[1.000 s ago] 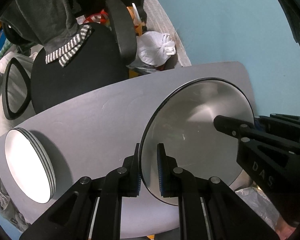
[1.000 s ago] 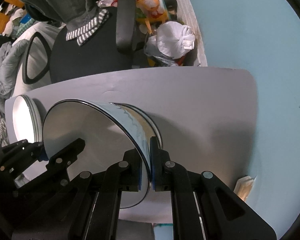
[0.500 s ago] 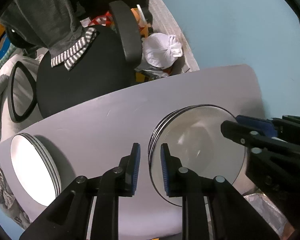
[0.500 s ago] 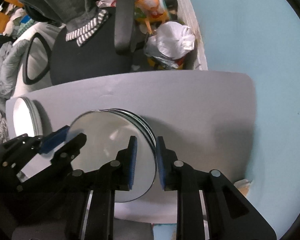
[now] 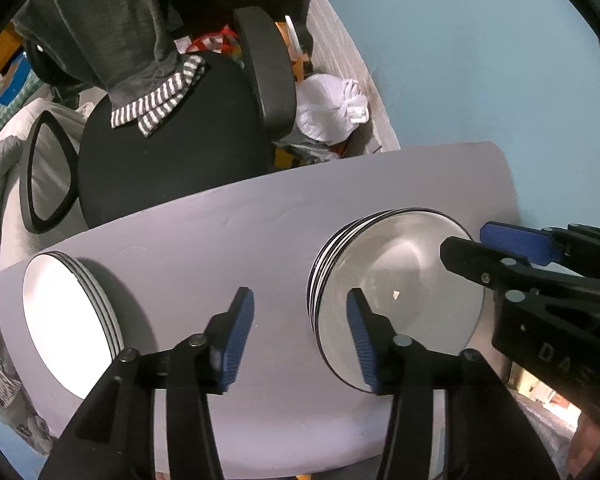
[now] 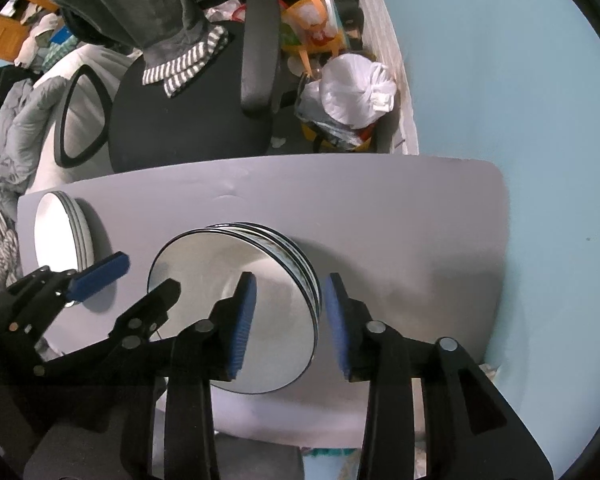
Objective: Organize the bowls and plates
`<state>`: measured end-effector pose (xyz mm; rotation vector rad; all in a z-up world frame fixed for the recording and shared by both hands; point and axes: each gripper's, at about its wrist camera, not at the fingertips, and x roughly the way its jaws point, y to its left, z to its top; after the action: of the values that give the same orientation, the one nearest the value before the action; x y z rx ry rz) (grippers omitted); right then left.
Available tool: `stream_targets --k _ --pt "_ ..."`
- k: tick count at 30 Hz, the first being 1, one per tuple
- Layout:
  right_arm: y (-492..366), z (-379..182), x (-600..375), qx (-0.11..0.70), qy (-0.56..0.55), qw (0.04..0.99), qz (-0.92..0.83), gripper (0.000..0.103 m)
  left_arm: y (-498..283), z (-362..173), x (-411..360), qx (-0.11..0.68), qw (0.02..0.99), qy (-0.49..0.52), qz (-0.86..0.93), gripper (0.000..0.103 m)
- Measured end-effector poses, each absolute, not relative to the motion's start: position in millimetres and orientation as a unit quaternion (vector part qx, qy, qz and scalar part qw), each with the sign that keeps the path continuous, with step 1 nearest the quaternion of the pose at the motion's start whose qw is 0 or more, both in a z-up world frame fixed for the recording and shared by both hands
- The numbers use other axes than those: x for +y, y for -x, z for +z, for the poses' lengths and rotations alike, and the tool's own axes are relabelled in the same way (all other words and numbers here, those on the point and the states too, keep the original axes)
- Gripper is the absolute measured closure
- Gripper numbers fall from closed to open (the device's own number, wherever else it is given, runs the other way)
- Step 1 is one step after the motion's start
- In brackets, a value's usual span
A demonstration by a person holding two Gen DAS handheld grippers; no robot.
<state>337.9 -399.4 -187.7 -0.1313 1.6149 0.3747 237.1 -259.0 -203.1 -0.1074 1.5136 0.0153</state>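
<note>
Change: I have let the top plate [image 5: 400, 296] go onto the metal stack [image 6: 296, 256] on the surface [image 5: 240, 240] | left claw [image 5: 300, 336] and right claw [image 6: 288, 316] opening, empty, straddling its rim | white stack [image 5: 60, 312] at left | next: I pull clear.
</note>
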Motion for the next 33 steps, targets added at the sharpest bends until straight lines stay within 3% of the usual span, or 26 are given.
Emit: stream_targets --k 4,6,24,33 --pt "-334.7 -180.9 -400.4 0.709 0.067 0.682 0.164 0.062 -231.4 -194.3 -255.7 0.681 0.730 0.056 0.005 0.047" --pt "-332.6 -176.3 -401.2 0.701 0.072 0.690 0.163 0.053 -228.6 -191.5 -255.1 0.680 0.731 0.058 0.002 0.044" --pt "-316.9 -163.3 -415.8 0.682 0.061 0.711 0.160 0.039 -209.0 -192.3 -246.0 0.682 0.729 0.053 0.006 0.034" --pt "-317.6 -178.9 -427.4 0.694 0.031 0.701 0.164 0.039 -214.0 -209.0 -242.9 0.691 0.717 0.088 0.014 0.030"
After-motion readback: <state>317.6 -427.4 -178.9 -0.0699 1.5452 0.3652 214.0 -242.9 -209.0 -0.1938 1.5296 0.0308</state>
